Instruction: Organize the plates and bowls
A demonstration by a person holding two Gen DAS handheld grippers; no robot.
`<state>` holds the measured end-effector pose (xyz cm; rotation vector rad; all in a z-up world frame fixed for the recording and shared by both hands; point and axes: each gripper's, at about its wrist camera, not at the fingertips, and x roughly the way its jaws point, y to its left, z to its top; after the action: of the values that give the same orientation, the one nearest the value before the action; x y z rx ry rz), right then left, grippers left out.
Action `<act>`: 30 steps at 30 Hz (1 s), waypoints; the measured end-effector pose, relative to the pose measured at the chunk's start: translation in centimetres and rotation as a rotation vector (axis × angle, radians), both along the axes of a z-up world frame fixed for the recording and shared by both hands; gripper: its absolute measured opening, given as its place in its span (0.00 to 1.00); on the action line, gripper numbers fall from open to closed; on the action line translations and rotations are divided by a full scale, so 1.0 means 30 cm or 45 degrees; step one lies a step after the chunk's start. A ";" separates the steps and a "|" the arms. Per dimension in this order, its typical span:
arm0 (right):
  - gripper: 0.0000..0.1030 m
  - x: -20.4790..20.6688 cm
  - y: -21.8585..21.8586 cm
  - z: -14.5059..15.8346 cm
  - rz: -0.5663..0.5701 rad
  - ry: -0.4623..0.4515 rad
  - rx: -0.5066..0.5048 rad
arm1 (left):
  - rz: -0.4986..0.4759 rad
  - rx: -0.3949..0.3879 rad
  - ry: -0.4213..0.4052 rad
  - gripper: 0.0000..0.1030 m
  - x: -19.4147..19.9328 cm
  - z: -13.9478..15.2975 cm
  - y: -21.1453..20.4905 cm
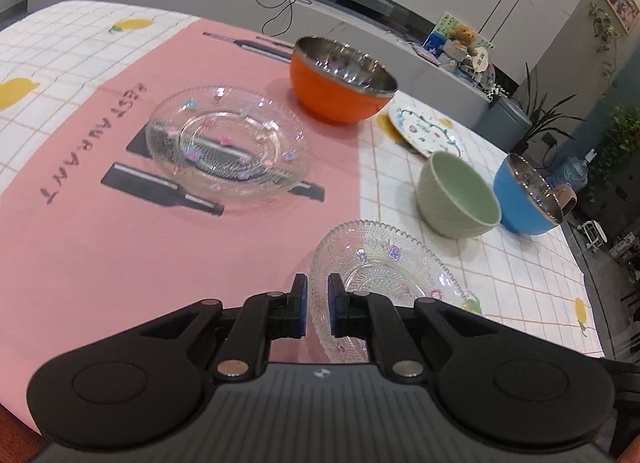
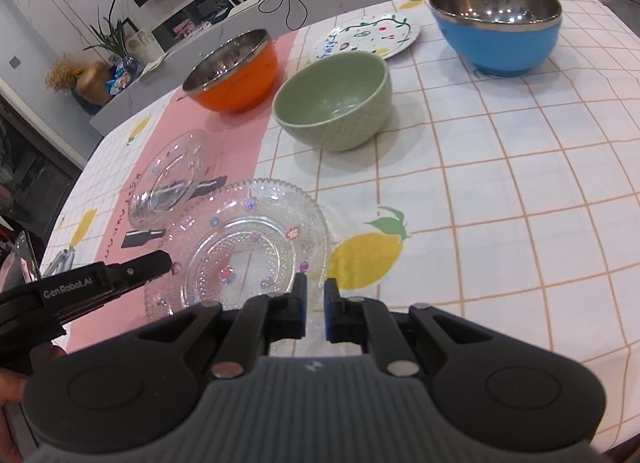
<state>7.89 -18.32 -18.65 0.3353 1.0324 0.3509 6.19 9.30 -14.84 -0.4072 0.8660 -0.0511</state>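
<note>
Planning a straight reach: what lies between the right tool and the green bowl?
In the right wrist view, the near glass plate lies just ahead of the right tool; past it, only bare checked tablecloth up to the green bowl.

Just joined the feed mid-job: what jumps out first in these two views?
The near glass plate, whose rim the left gripper is shut on at the pink mat's edge. Beyond it sit a second glass plate on the mat and three bowls: orange, green and blue. The right gripper hovers nearly closed, holding nothing.
</note>
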 end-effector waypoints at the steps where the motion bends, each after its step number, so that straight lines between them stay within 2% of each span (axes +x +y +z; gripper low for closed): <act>1: 0.05 0.001 0.003 -0.002 0.002 -0.003 -0.006 | 0.001 -0.005 0.002 0.10 -0.001 -0.006 0.000; 24: 0.05 0.000 0.007 -0.021 0.016 -0.008 -0.025 | -0.002 0.024 0.026 0.13 -0.008 -0.042 -0.008; 26: 0.07 0.000 0.008 -0.020 0.021 -0.010 -0.032 | -0.001 0.031 0.035 0.14 -0.007 -0.040 -0.014; 29: 0.16 -0.004 0.012 -0.015 0.026 -0.020 -0.047 | -0.005 0.061 0.018 0.30 -0.011 -0.030 -0.021; 30: 0.29 -0.005 0.011 -0.012 0.025 -0.023 -0.046 | -0.001 0.066 0.011 0.36 -0.013 -0.024 -0.021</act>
<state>7.73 -18.00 -19.03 0.2891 1.0233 0.3516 5.80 8.67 -15.57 -0.3584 0.8745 -0.0275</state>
